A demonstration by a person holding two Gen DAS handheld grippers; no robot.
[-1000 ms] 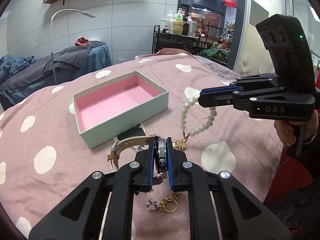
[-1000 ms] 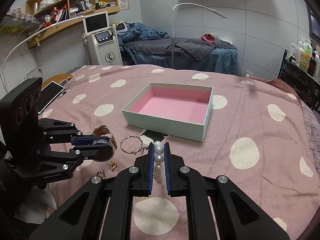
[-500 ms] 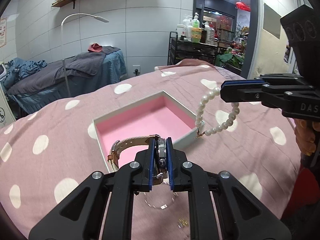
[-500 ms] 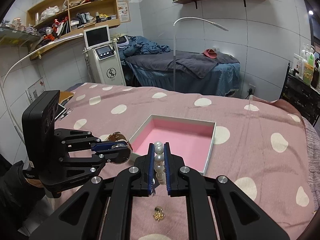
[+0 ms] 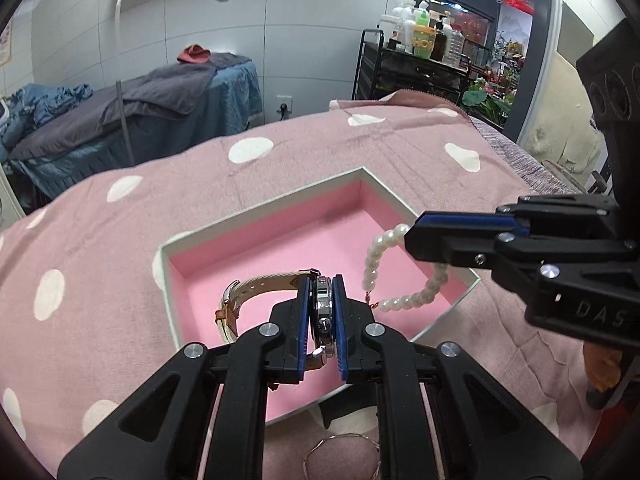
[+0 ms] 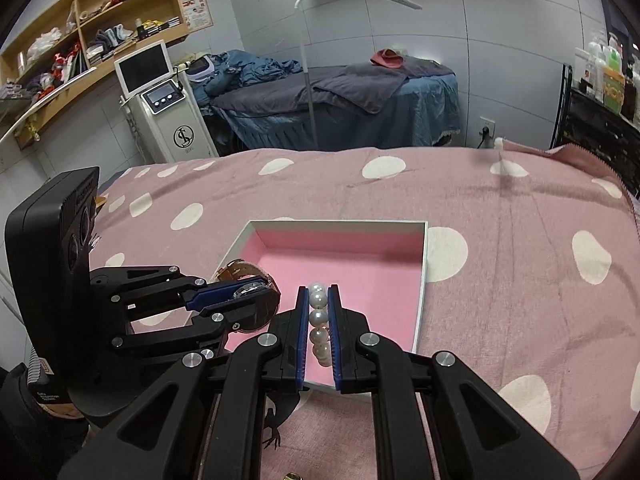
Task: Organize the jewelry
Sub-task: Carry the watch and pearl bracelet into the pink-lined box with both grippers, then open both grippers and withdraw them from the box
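The watch (image 5: 280, 292), with its tan strap looping out to the left, sits clamped by its case between the narrow blue pads of the left tool (image 5: 323, 312), and it now hangs over the pink foam floor of the open box (image 5: 264, 208), where a second ago it was over the bedspread in front of the box. The pearl bracelet (image 5: 376, 256) is pinched in the right tool (image 6: 318, 320), several beads lined up between its pads, the rest of the loop dangling inside the box near its right wall; earlier it hung over the cloth to the right of the box. Both tools have come forward together, so the box fills the lower middle of each view instead of lying further off. The box rests on a bed covered by a pink spotted bedspread (image 5: 100, 280). A thin wire bangle (image 5: 340, 444) lies on the cloth just in front of the box, partly hidden under the left tool.
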